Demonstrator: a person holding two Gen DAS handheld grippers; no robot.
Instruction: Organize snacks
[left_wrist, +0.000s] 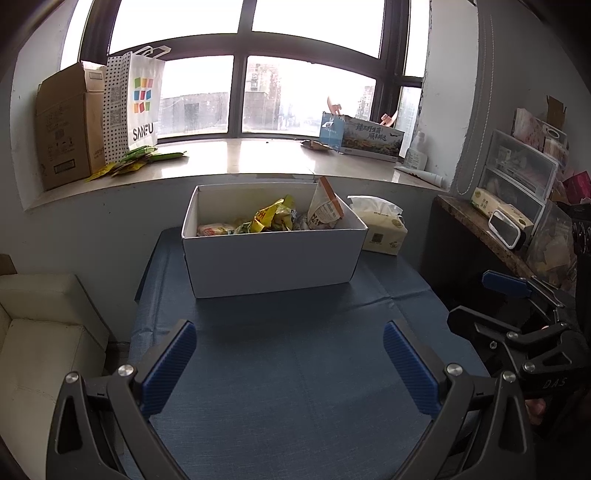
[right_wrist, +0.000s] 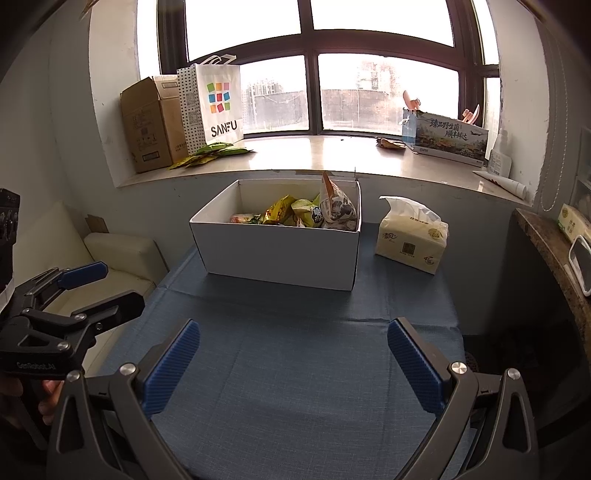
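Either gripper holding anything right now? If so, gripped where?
Nothing held. The left gripper and right gripper are both open over the blue tablecloth, nothing between their fingers. The snacks sit in the white box.

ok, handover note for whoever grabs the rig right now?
Left gripper: open, empty, low over the blue cloth.
Right gripper: open, empty, same height.
White box at the table's far side holds several snack packets.
Tissue pack sits right of it.
Left: green packets on the windowsill, if those count.
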